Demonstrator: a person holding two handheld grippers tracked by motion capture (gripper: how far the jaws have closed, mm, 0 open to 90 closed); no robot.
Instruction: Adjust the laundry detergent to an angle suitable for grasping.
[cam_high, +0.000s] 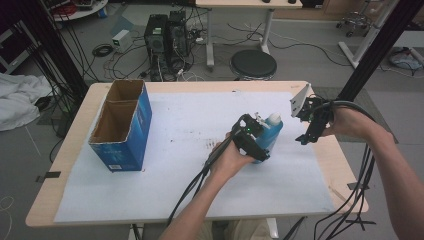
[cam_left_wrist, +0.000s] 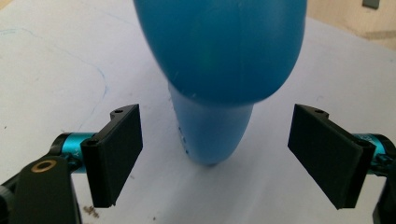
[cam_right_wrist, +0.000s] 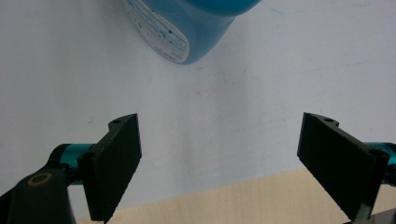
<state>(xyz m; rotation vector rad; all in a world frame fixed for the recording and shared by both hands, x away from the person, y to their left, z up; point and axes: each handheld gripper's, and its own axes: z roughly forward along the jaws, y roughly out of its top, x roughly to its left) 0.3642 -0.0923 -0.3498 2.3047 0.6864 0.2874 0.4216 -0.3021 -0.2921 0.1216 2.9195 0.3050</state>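
A white label (cam_right_wrist: 159, 35) on the blue bottle (cam_right_wrist: 196, 23) carries print too blurred to read.

Materials and finishes, table scene

Blue bottle (cam_high: 270, 134): smooth, glossy plastic with a white cap and a printed paper label (cam_right_wrist: 159, 32). Table (cam_high: 80, 125): pale wood-look top, matt, covered by a white paper-like sheet (cam_high: 190, 120), matt and lightly scuffed. Box (cam_high: 122, 125): cardboard, raw brown inside, printed blue outside with a slight sheen. Left gripper (cam_left_wrist: 217, 154) and right gripper (cam_right_wrist: 219, 163): matt black pads on shiny teal metal pins.
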